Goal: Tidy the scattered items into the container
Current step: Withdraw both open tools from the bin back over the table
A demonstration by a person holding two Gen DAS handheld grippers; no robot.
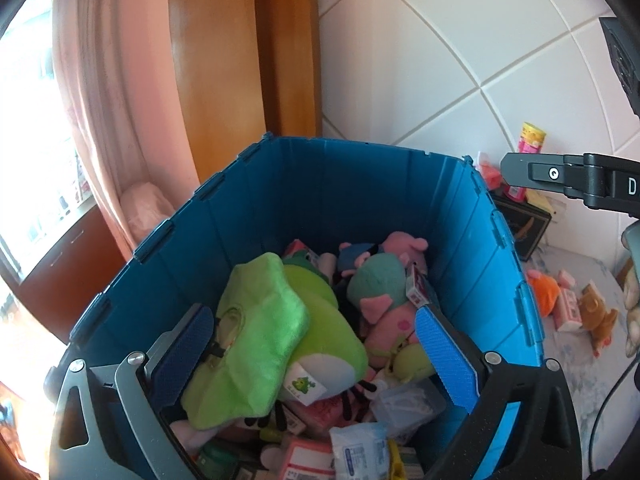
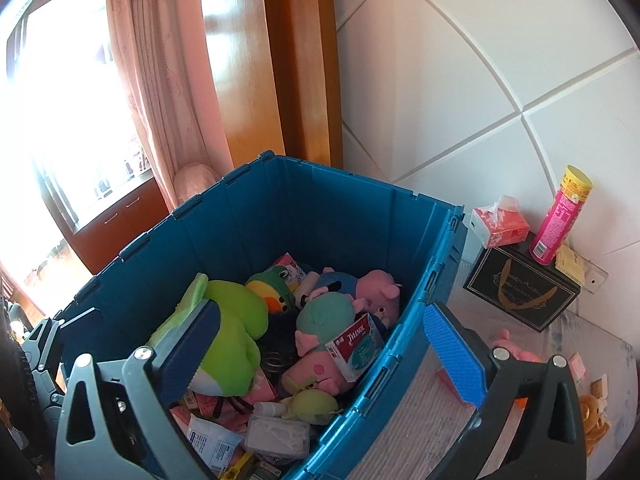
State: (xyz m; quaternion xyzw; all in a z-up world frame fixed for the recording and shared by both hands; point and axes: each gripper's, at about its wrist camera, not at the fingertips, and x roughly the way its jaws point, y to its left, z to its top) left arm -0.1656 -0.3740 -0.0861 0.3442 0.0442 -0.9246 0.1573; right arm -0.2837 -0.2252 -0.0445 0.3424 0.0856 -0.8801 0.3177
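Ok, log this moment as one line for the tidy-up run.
left gripper: open, empty, over blue bin | right gripper: open, empty, astride bin rim | green plush: in bin | brown bear: still out

a pink curtain (image 2: 160,92) hangs beside a bright window (image 2: 64,120), with a polished wooden panel (image 2: 240,80) next to it. white wall tiles (image 2: 460,80) with diagonal seams fill the right of the room. below the window runs a brown wooden cabinet (image 2: 120,216). the surface to the right is covered by a pale patterned cloth (image 2: 432,432).
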